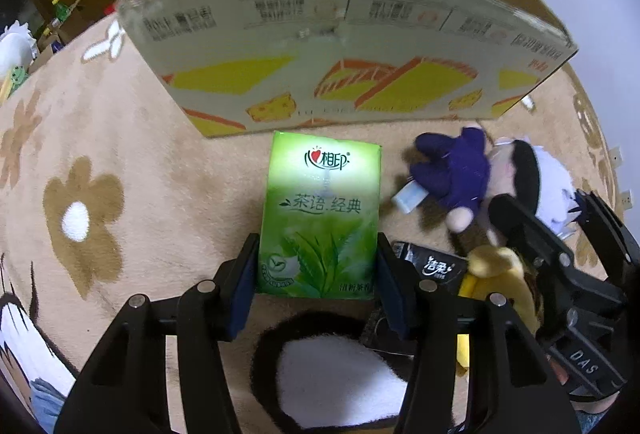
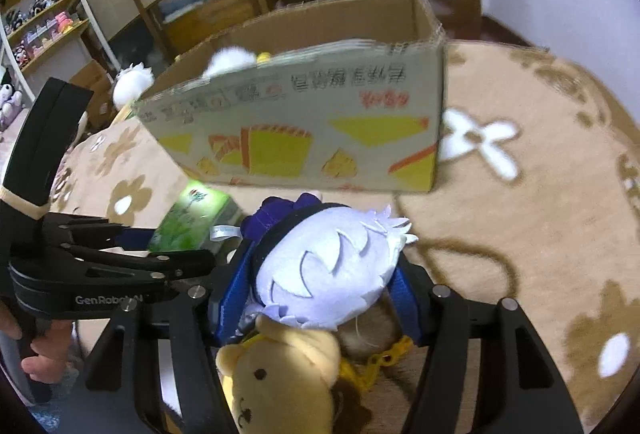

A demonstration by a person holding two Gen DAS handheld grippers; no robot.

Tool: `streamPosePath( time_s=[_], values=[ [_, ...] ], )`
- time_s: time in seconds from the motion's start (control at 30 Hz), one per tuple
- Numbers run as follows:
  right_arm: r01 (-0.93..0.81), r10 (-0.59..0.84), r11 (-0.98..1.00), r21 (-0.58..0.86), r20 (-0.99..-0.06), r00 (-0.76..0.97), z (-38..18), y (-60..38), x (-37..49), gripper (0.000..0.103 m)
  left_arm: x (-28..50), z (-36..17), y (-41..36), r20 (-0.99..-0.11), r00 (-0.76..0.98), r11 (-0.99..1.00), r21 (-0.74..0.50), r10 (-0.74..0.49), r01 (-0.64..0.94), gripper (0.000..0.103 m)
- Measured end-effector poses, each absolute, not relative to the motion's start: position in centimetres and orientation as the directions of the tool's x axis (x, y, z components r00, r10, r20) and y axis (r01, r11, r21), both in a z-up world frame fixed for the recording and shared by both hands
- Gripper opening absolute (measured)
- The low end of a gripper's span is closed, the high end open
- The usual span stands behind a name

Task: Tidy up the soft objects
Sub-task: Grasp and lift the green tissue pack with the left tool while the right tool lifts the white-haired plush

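One cardboard box (image 1: 340,74), one green tissue pack (image 1: 320,214), one black tissue pack (image 1: 434,266), two grippers — left (image 1: 316,286), right (image 2: 320,294) — one lavender-haired doll (image 2: 332,266), one yellow bear plush (image 2: 280,382).

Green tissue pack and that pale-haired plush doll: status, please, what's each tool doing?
Left tool shut on green tissue pack. Right tool shut on pale-haired plush doll. Printed cardboard box straight ahead; yellow plush bear underneath.

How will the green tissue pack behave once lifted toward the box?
The green tissue pack looks film-wrapped, so it may be a bit slippery. The left gripper pads sit flush on its sides; a soft pack would probably compress slightly. Gripped near one end, its far end may sag. Likely light.
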State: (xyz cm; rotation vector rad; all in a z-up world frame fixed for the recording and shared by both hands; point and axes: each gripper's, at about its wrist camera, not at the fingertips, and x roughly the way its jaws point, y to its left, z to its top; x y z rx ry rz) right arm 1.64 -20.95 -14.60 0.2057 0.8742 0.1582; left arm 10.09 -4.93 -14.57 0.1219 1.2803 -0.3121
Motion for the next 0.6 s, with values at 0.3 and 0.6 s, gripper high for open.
streamPosePath(
  time_s=[0.3, 0.6],
  values=[
    [0.032, 0.076, 0.989, 0.146, -0.675, 0.734, -11.3, -22.0, -0.6, 0.066, 7.2, -11.6, -4.2, -0.902, 0.396, 0.956, -0.056, -0.172, 0.289, 0.053],
    [0.109, -0.061, 0.993, 0.051, -0.563, 0.824, -7.1, -22.2, -3.2, 0.066, 5.0, -7.0, -3.3, -0.796, 0.579, 0.962, -0.013, -0.176, 0.274, 0.053]
  ],
)
